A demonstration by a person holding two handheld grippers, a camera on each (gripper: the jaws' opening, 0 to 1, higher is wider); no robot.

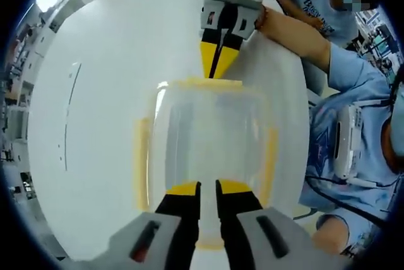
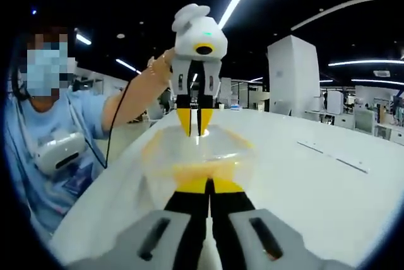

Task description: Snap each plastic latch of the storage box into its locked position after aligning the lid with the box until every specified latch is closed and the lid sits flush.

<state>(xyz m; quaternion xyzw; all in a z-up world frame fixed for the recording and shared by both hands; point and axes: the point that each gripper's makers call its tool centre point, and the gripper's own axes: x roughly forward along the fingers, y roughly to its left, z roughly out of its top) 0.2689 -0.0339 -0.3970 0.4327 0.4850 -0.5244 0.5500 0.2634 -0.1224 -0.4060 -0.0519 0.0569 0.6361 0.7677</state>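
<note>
A clear storage box point(image 1: 208, 137) with yellow latches lies on the white table point(image 1: 101, 49), its lid on top. My left gripper point(image 1: 208, 188) rests over the box's near end, jaws drawn together with only a thin slit and nothing between them. A yellow latch point(image 1: 208, 245) shows just below its tips. My right gripper point(image 1: 214, 74) comes in from the far side, shut, its tip touching the far latch point(image 1: 211, 83). Side latches point(image 1: 141, 163) lie flat along the box walls. In the right gripper view, my right gripper point(image 2: 209, 185) sits shut at the box point(image 2: 202, 153), facing the left gripper point(image 2: 194, 132).
A person in a blue shirt point(image 1: 353, 93) stands at the table's edge beside the box, also on the left in the right gripper view as the person point(image 2: 57, 125). A thin seam point(image 1: 69, 112) marks the table. White cabinets point(image 2: 290, 74) stand beyond the table.
</note>
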